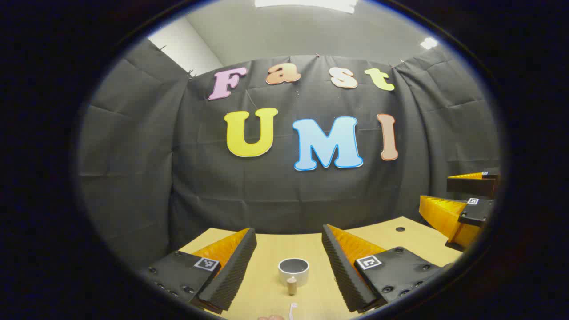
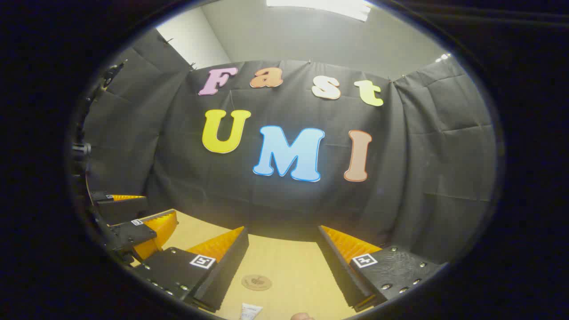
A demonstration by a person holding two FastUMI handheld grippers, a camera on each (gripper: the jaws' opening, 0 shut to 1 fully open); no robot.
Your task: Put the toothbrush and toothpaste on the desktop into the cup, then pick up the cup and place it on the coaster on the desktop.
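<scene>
Evidently nothing has been picked up yet, and the layout suggests a job split between two hands. In the left gripper view, the left gripper (image 1: 289, 255) hangs above the desk (image 1: 400, 238) with its jaws spread wide and nothing between them. The cup (image 1: 293, 271) stands upright between the fingers, mouth up, ready to receive things from above. Just at its 6 o'clock a small tan, cork-like piece (image 1: 291, 285) stands upright; what it is I cannot tell. Farther toward 6 o'clock, at the bottom edge, the toothbrush (image 1: 292, 310) lies flat, only its pale end visible. That lineup probably puts brush and cup on the left hand's side for a short carry. At 3 o'clock in this view the right gripper (image 1: 462, 200) hovers well apart.

In the right gripper view, the right gripper (image 2: 282, 255) is likewise released, jaws wide and empty over the desk. The coaster (image 2: 256, 282) lies flat and bare between the fingers, toward 7 o'clock. The toothpaste (image 2: 250, 312) lies at the bottom edge, at the coaster's 6 o'clock, only its end showing. At 9 o'clock the left gripper appears, apart.

Both open, raised grippers read as a starting pose; I judge that grasping the brush or the paste comes first.
</scene>
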